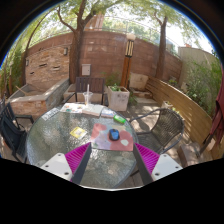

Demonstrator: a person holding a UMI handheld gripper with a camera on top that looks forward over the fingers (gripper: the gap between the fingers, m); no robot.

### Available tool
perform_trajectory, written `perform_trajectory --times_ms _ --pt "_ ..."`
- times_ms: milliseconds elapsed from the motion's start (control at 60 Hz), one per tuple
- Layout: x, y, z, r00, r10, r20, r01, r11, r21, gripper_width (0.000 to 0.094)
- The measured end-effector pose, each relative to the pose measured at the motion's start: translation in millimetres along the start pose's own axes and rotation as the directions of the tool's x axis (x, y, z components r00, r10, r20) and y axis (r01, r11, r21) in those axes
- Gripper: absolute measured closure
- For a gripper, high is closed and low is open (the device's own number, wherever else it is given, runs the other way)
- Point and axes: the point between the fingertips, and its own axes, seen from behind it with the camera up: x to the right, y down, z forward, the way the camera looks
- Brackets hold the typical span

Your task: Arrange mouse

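A reddish mouse mat (105,139) lies on the round glass table (60,140), just ahead of my fingers. On it sit a small blue object (113,136) and a small white object (124,141); I cannot tell which is the mouse. My gripper (113,153) is open and empty, held above the near part of the table. Its magenta pads (79,158) stand wide apart, one on each side of the mat's near edge, touching nothing.
A green item (119,120) and a yellow item (78,132) lie on the table beyond and left of the mat, with a clear bottle (88,98) farther back. Metal chairs stand at the left (12,125) and right (166,126). A brick wall (95,55) and planters (117,97) stand behind.
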Motion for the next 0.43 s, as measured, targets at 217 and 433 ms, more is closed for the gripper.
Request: perform_trajectory --times_ms 217,433 --pt "-2 16 -59 1.000 -0.001 -0.008 0.001 1.000 0.013 0.0084" --pt "0 19 -76 0.999 -0.025 -0.025 0.026 0.999 0.026 0.0088"
